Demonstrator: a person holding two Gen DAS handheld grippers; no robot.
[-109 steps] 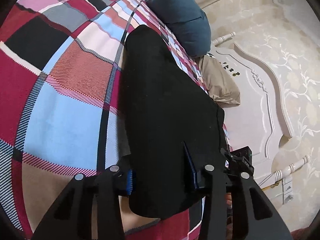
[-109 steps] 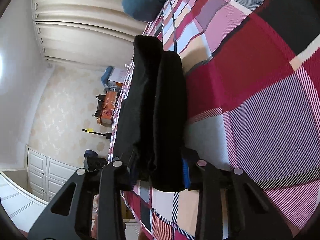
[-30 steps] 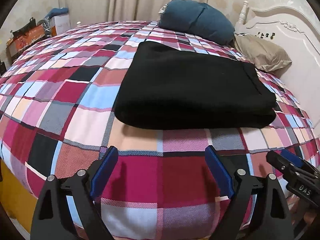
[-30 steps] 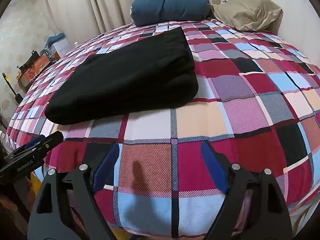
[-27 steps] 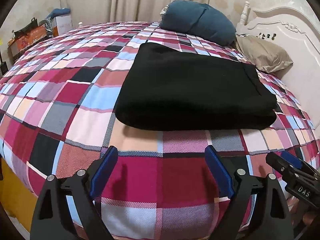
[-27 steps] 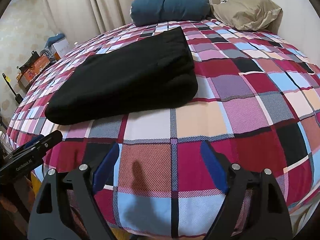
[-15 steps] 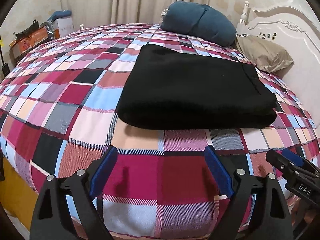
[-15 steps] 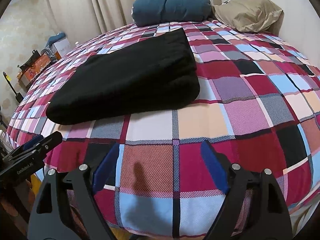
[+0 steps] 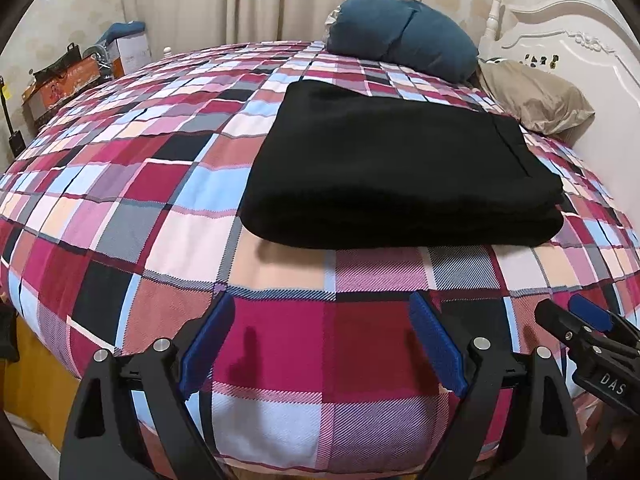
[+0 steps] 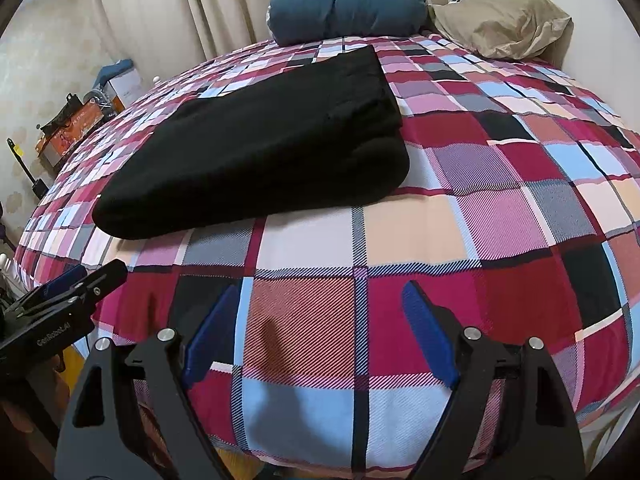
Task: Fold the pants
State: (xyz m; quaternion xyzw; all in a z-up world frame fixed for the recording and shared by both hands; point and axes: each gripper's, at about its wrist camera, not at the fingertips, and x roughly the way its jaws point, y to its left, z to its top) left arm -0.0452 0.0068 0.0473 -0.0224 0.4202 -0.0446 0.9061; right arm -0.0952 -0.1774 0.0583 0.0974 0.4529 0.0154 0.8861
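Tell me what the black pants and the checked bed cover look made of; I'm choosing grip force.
Black pants: thick, matte, soft fabric, probably fleece or heavy knit; the folded edges bulge round and show no sheen. Checked bed cover: woven cloth, likely cotton; fine diagonal weave lines show in the squares.

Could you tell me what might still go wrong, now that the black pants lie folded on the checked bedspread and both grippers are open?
1. The folded black pants show thick, rounded layers at the near right corner; the soft stack could possibly spring open.
2. The left gripper and right gripper hover low over the bedspread; an open finger might snag and drag it, shifting the stack.
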